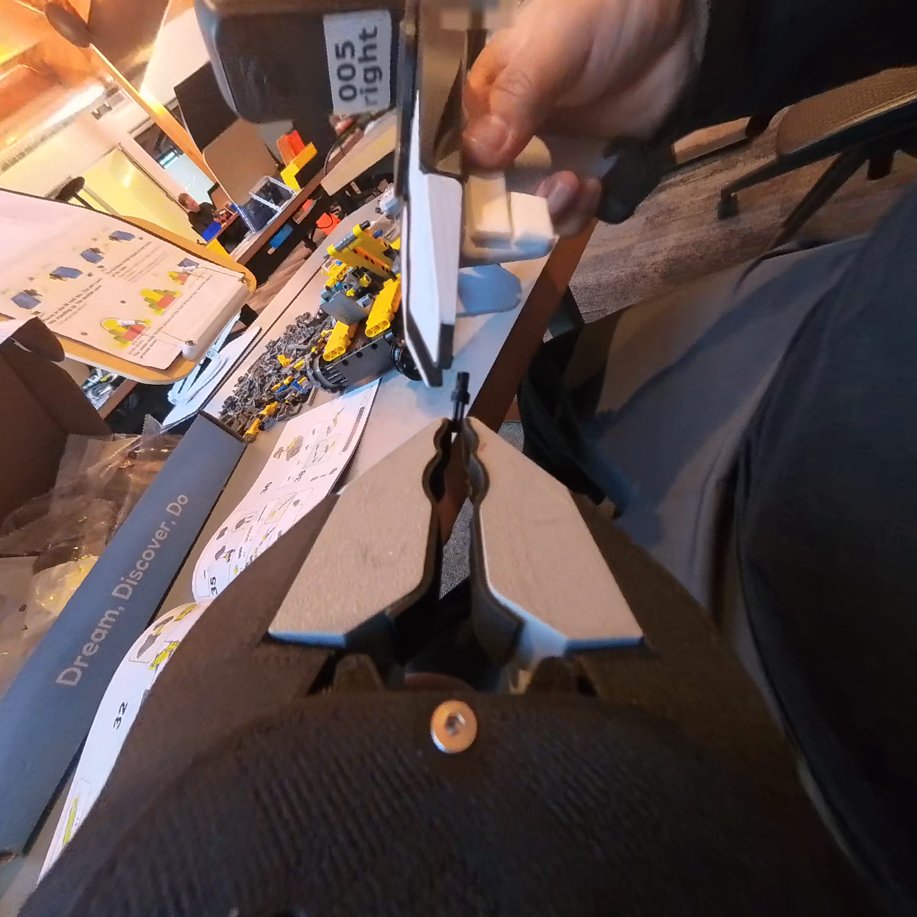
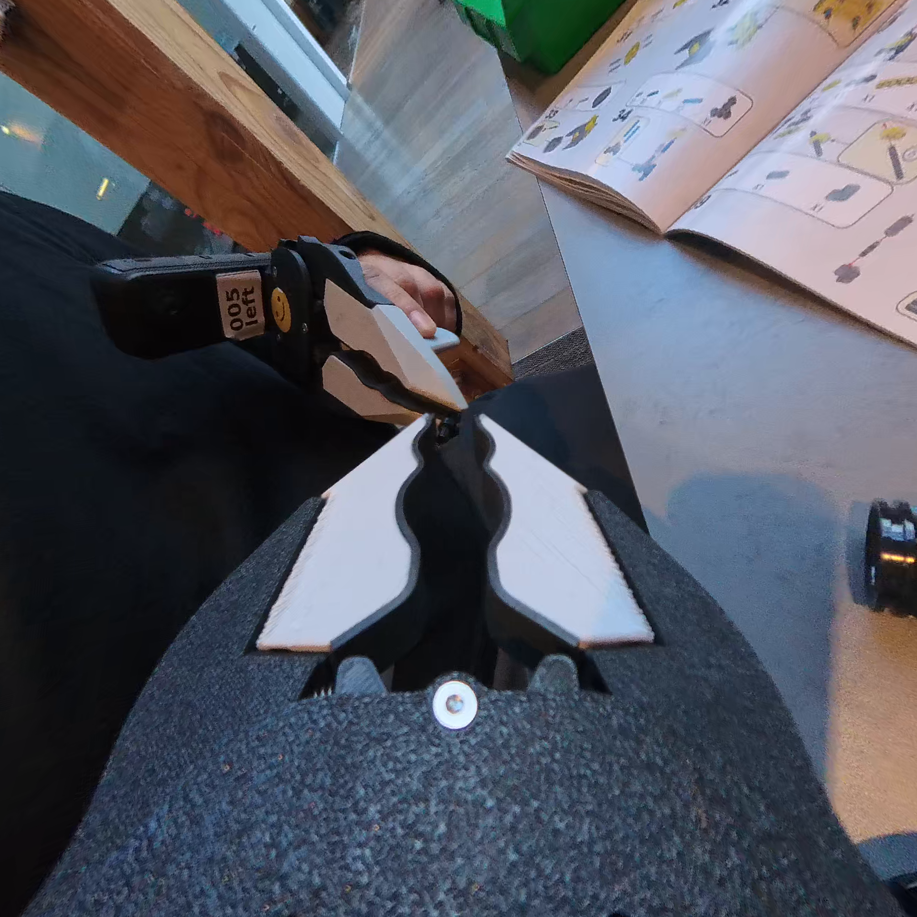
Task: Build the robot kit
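Note:
My left gripper is shut on a small black pin, whose end sticks out past the fingertips. It is held off the table's edge, above the person's lap. My right gripper, held by a hand, comes down from above, its tips just left of the pin's free end. In the right wrist view my right gripper is narrowly open. The pin sits in the gap at its tips, and I cannot tell if the fingers touch it. The left gripper reaches in from the left.
On the grey table lie an open instruction booklet, a pile of small grey and yellow parts, a yellow and grey model and a dark long box. A black wheel lies at right. A wooden leg stands behind. Less than 4 cm separates the two grippers' tips. The black wheel is about 12 cm from both grippers' fingertips.

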### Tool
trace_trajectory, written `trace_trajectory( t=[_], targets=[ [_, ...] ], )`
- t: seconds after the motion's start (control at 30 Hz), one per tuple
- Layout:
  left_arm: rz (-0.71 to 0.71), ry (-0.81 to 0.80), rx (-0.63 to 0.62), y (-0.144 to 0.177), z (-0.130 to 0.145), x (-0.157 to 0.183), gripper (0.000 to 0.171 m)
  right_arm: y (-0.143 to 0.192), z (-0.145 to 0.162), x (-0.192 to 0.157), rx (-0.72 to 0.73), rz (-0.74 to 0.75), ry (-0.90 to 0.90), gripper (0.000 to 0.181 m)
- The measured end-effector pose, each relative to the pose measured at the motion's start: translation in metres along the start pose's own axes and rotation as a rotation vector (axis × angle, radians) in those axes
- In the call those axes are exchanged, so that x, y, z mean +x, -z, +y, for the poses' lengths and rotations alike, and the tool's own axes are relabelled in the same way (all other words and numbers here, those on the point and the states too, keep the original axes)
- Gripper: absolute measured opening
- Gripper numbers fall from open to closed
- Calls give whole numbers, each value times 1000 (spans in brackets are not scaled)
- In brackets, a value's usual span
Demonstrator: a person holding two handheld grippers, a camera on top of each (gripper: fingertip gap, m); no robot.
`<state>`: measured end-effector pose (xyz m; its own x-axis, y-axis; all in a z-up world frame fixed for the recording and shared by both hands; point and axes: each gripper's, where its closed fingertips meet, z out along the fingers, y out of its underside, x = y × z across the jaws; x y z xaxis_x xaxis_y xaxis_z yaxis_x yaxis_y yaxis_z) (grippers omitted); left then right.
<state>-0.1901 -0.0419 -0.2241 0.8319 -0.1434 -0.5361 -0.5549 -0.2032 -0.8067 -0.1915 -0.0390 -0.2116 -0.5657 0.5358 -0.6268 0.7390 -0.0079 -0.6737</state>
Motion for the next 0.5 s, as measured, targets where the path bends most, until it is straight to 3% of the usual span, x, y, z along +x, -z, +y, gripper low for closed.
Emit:
trace_trajectory(
  t=[0.5],
  targets=[
    [-20, 20, -33, -4, 7, -1, 2, -9, 8, 6, 6, 101, 118, 1]
  ],
)
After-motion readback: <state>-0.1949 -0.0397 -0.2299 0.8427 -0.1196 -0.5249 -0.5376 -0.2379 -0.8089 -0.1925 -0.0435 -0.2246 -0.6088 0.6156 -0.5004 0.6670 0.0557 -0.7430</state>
